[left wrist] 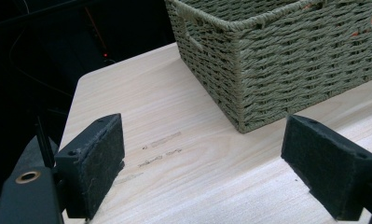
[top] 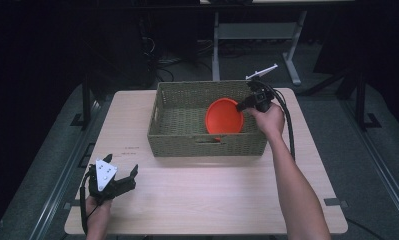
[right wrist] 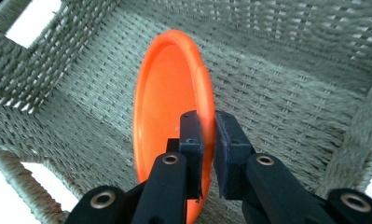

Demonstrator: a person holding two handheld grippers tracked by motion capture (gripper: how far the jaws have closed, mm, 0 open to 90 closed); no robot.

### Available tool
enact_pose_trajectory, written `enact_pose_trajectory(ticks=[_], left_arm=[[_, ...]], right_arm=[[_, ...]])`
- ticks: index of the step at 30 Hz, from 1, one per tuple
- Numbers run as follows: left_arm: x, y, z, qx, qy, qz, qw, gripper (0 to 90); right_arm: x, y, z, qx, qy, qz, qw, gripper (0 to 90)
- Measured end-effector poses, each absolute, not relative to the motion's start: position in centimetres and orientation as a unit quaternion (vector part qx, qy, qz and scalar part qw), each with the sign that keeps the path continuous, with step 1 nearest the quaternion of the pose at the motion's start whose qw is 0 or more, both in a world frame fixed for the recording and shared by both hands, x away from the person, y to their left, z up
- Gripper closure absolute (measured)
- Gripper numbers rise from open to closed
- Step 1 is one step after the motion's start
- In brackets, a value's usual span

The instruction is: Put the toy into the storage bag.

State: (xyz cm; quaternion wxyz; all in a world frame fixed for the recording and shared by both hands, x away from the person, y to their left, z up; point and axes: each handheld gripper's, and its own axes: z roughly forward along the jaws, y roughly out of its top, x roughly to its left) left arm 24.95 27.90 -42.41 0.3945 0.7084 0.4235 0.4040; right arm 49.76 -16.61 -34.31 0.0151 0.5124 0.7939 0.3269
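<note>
- Nearest the lens, in the lower middle of the right gripper view, your right gripper has its jaws pinched on the rim of the orange plate.
- The plate stands on edge inside the woven basket, right of centre in the high view, tilted above the basket floor.
- It looks like light, stiff plastic with a smooth, slippery surface; the thin rim is the natural hold, so grip squarely or it may swing.
- Your left gripper rests at the lower left of the high view on the table, jaws wide apart and holding nothing.
</note>
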Motion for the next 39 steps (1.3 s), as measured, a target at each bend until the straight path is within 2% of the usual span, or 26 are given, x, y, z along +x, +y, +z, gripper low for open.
enact_pose_trajectory(ticks=[22, 25, 39], left_arm=[[25.0, 27.9, -42.5, 0.708, 0.425, 0.403, 0.396, 12.7], [25.0, 27.9, -42.5, 0.708, 0.425, 0.403, 0.395, 12.7], [25.1, 27.8, -42.4, 0.706, 0.427, 0.403, 0.396, 12.7]], right_arm=[[50.1, -15.6, -35.6, 0.51, 0.812, 0.285, 0.009, 80.6], [50.2, -15.7, -35.8, 0.509, 0.814, 0.28, 0.005, 77.3], [50.0, -16.4, -35.4, 0.51, 0.814, 0.276, -0.001, 74.7]])
